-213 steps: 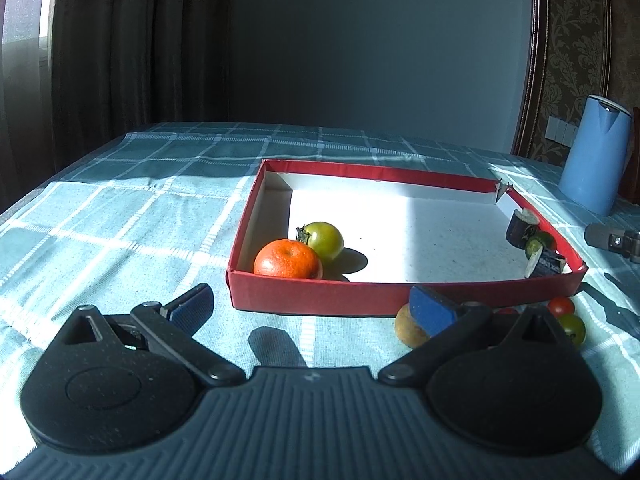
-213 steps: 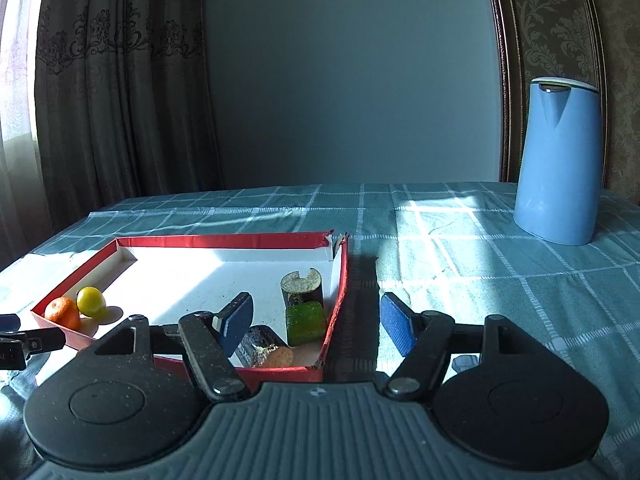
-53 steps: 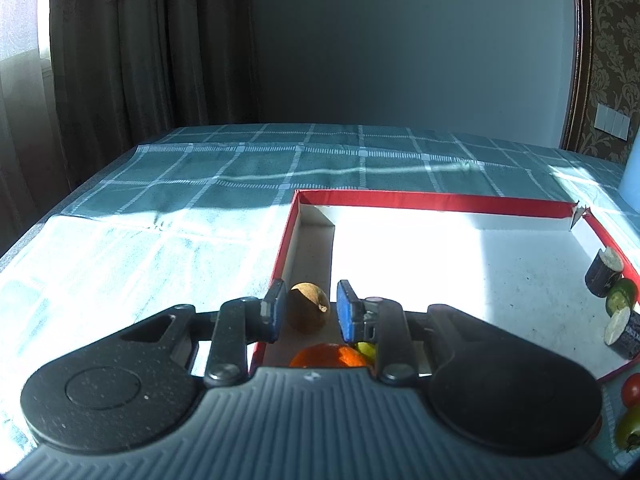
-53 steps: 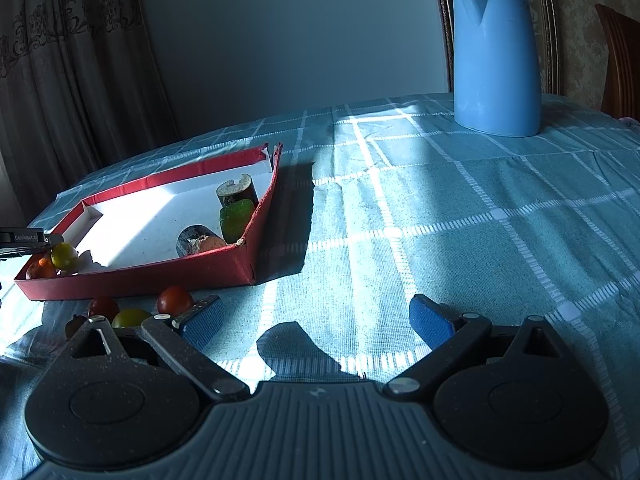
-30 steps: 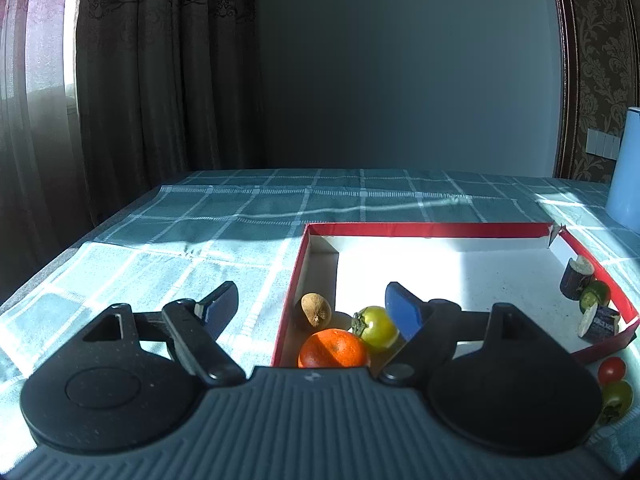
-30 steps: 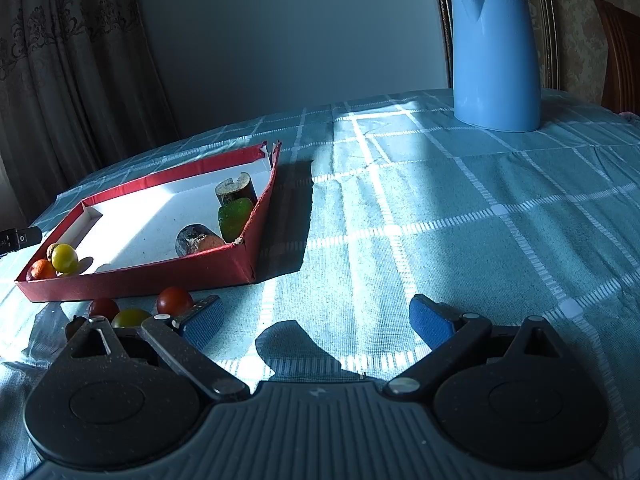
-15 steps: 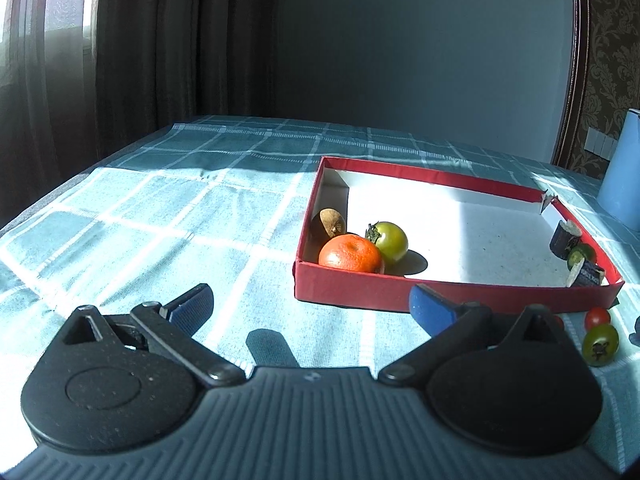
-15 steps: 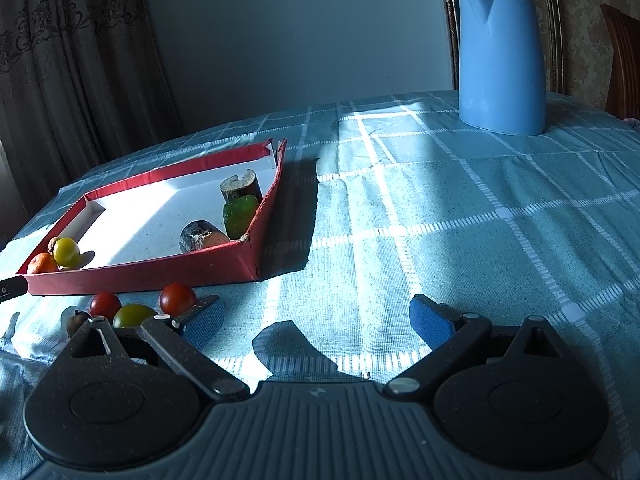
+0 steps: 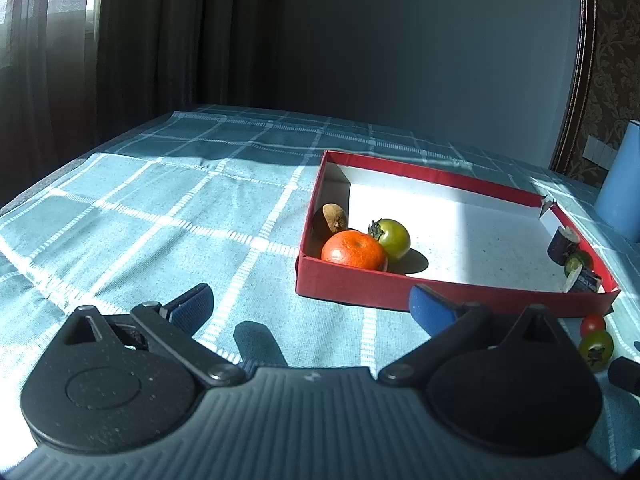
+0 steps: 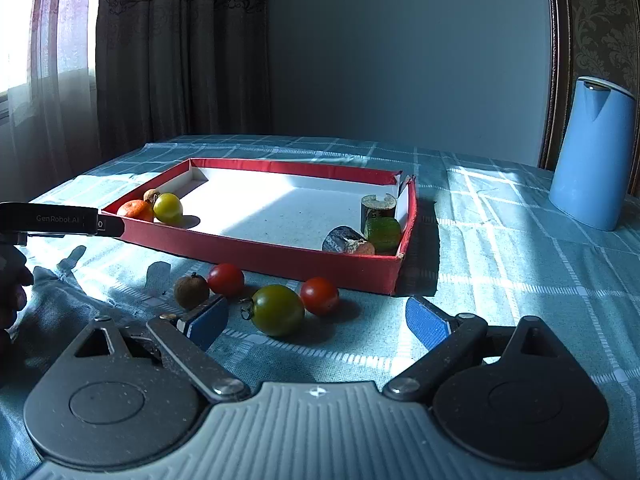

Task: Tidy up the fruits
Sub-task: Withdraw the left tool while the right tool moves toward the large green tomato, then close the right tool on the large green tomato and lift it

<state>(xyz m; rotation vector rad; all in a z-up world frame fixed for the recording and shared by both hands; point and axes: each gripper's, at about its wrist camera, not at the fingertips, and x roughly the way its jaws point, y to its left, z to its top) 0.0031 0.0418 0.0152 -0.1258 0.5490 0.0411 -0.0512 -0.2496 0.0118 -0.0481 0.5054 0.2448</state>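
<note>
In the left wrist view the blue kettle (image 9: 624,184) is cut off by the right edge, and a dark object (image 9: 625,374) at the lower right is too cropped to identify. The kiwi (image 9: 330,220) sits partly behind the mandarin (image 9: 354,250). In the right wrist view a hand (image 10: 10,292) is clipped by the left edge. The dark cut pieces (image 10: 378,208) in the red tray (image 10: 280,258) are too shadowed to identify.

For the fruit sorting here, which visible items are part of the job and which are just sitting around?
Part of the job:
red tray
orange
green tomato in the tray
kiwi
loose green tomato
two red tomatoes
small brown fruit

Just lying about:
blue kettle
checked tablecloth
curtains
</note>
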